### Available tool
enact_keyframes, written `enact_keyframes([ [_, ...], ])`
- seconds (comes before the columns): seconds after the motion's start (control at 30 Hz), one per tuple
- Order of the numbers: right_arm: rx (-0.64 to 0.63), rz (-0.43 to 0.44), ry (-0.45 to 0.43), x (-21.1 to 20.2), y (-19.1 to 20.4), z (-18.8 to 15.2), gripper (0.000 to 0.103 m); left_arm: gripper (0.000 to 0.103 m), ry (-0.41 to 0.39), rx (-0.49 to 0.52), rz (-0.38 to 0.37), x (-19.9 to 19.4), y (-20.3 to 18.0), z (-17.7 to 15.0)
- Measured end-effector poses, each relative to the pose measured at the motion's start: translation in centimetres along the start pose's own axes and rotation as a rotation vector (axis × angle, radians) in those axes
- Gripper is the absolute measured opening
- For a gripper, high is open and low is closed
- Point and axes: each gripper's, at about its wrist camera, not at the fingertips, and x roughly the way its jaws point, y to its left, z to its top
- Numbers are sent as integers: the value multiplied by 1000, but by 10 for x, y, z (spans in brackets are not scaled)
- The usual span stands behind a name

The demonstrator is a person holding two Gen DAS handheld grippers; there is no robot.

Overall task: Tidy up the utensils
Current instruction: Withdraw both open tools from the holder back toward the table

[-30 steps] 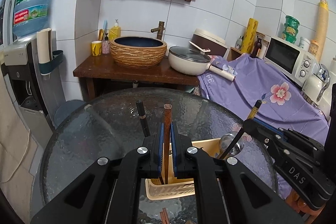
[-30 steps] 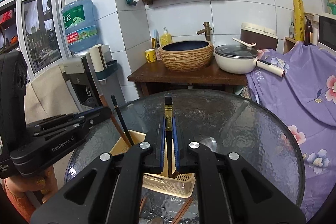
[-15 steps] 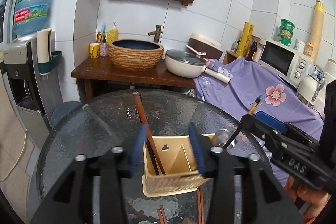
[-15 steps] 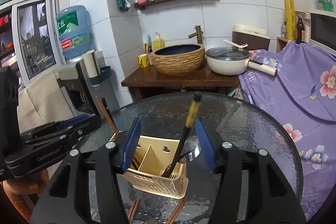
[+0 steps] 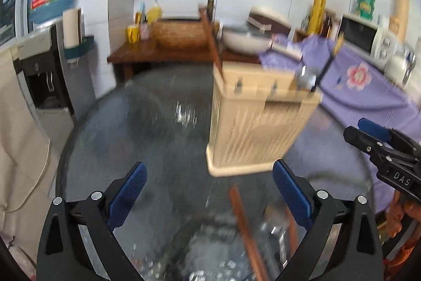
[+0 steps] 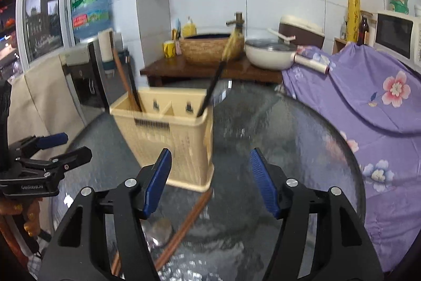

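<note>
Both grippers hang wide open and empty over the glass table [image 6: 302,128], the left gripper [image 5: 208,186] and right gripper [image 6: 210,175] each facing the caddy [image 6: 171,138] near the table's middle. Chopsticks [image 6: 126,86] lean in its left compartment and a ladle [image 6: 213,86] in its right, sorted by kind. More chopsticks [image 6: 184,223] lie loose at the near edge, likely next.
</note>
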Motion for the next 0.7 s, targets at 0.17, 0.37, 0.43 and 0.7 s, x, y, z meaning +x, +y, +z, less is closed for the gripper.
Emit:
enact_keyframes([
  [0.17, -30, -6, 119, 25, 11, -50, 63, 88, 75, 56, 16, 16, -8, -38],
  [0.37, 5, -2, 202, 43, 15, -83, 63, 66, 154, 59, -32, 30, -11, -61],
  [0.43, 2, -3, 218, 46, 17, -88, 63, 62, 163, 61, -41, 31, -11, -66],
  [0.7, -7, -11, 255, 53, 24, -96, 62, 56, 202, 68, -84, 33, -19, -83],
])
